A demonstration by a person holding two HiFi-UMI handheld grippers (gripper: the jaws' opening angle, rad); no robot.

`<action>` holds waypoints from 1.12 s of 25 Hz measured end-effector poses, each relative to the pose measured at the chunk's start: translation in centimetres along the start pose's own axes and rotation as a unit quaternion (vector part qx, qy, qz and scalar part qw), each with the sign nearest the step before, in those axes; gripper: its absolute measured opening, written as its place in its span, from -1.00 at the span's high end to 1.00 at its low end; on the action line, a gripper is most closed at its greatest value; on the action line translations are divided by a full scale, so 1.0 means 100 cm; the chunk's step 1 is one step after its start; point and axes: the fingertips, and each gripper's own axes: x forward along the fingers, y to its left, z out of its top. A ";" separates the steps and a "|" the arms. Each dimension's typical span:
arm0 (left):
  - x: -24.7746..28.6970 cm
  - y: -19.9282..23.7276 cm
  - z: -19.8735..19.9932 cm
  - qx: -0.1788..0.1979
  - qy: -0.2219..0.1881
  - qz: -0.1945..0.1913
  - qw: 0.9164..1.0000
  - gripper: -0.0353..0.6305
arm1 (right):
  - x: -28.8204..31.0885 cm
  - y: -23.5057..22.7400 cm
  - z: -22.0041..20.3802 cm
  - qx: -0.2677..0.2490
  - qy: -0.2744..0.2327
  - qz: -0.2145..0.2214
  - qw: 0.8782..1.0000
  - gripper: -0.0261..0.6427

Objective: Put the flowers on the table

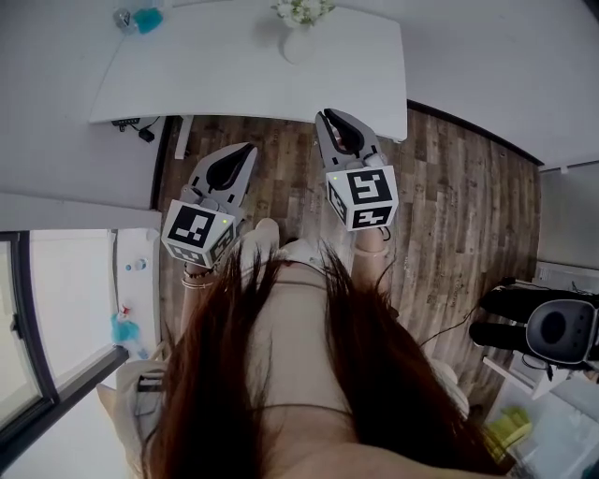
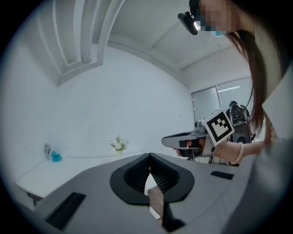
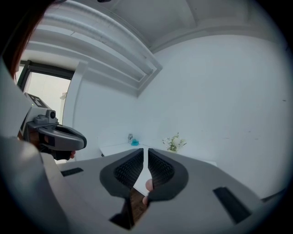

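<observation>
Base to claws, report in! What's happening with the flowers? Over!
Left claw shut, empty. Right claw shut, empty. Flowers in white vase, already on table. Nothing between claws and table. Over.

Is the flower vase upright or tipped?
Upright: the small white vase of white flowers stands on the white table, blooms above it.

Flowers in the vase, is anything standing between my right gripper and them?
Nothing visible does. The right gripper is held near the front edge of the table, and only bare white tabletop lies between it and the flowers. The blue item sits far off to the left, at the table's corner.
</observation>
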 end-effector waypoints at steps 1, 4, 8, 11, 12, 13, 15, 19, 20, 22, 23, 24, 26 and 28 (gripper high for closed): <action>0.001 0.004 0.000 0.000 0.001 -0.001 1.000 0.88 | 0.003 -0.002 0.001 0.002 0.000 -0.004 1.000 0.78; 0.004 0.014 0.001 0.001 0.003 -0.004 1.000 0.88 | 0.013 -0.004 0.001 0.005 0.003 -0.012 1.000 0.80; 0.006 0.026 -0.002 0.000 0.007 -0.008 1.000 0.88 | 0.027 -0.004 -0.002 0.001 0.011 -0.015 1.000 0.81; 0.007 0.037 -0.005 -0.003 0.010 -0.010 1.000 0.88 | 0.038 -0.001 -0.003 -0.004 0.017 -0.018 1.000 0.81; 0.008 0.041 -0.006 -0.003 0.012 -0.011 1.000 0.88 | 0.041 0.000 -0.004 -0.005 0.018 -0.018 1.000 0.81; 0.009 0.044 -0.007 -0.004 0.013 -0.012 1.000 0.88 | 0.044 0.000 -0.004 -0.006 0.020 -0.019 1.000 0.81; 0.012 0.049 -0.007 -0.005 0.013 -0.017 1.000 0.88 | 0.048 0.000 -0.005 -0.007 0.022 -0.023 0.999 0.81; 0.019 0.055 -0.006 -0.003 0.013 -0.027 1.000 0.88 | 0.054 -0.005 -0.006 -0.008 0.025 -0.034 0.999 0.81; 0.020 0.056 -0.006 -0.003 0.013 -0.029 0.999 0.88 | 0.054 -0.006 -0.007 -0.007 0.026 -0.036 0.999 0.81; 0.022 0.058 -0.006 -0.004 0.013 -0.033 0.999 0.88 | 0.055 -0.008 -0.008 -0.005 0.027 -0.040 0.999 0.81; 0.024 0.058 -0.006 -0.004 0.013 -0.035 0.999 0.88 | 0.055 -0.008 -0.008 -0.003 0.028 -0.040 0.999 0.81; 0.025 0.058 -0.006 -0.004 0.013 -0.038 0.999 0.88 | 0.056 -0.009 -0.008 -0.002 0.028 -0.041 0.999 0.81; 0.029 0.057 -0.006 -0.005 0.011 -0.042 0.999 0.88 | 0.056 -0.012 -0.009 0.000 0.030 -0.040 0.999 0.81; 0.034 0.056 -0.005 -0.007 0.009 -0.045 0.999 0.88 | 0.057 -0.015 -0.012 0.002 0.034 -0.040 0.999 0.81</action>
